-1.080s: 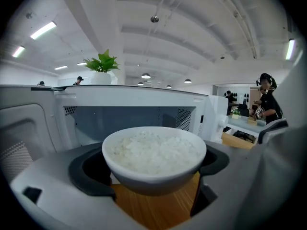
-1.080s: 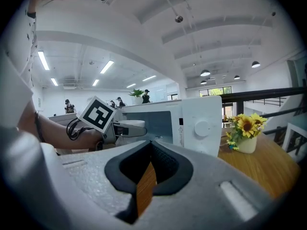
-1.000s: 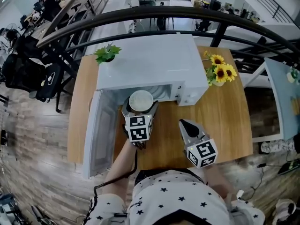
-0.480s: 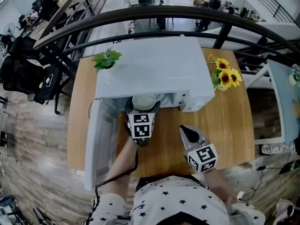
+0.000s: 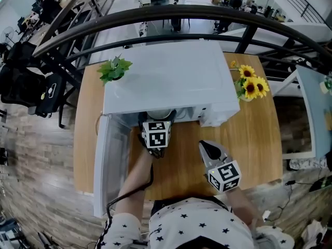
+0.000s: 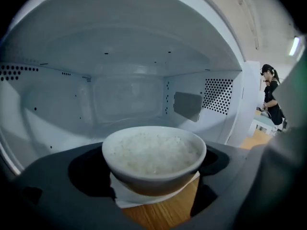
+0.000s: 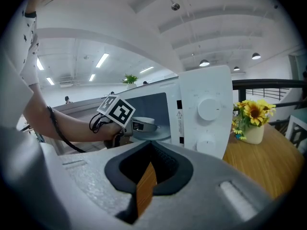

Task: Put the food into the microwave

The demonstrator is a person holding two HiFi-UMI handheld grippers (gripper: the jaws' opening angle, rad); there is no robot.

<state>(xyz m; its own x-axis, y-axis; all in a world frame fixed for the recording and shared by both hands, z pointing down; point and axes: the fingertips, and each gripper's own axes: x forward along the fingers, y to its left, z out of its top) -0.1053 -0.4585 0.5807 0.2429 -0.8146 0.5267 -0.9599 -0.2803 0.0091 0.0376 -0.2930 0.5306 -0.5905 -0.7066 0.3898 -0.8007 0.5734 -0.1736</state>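
Snugly in left gripper (image 6: 154, 169): round white bowl (image 6: 154, 176), grainy rice (image 6: 151, 152).

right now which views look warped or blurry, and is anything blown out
Head view: strong fisheye bends the railing into an arc, and the microwave top is a bright, nearly featureless white. Left gripper view: the bowl of rice is fairly sharp, the dark jaws holding it are soft, and the corners are vignetted black. Right gripper view: the jaws of the right gripper blur up close, and the ceiling lights glare.

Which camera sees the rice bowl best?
The left gripper view: the rice bowl fills the middle, rice showing. The head view shows just its rim under the microwave top; the right gripper view, a tiny white sliver.
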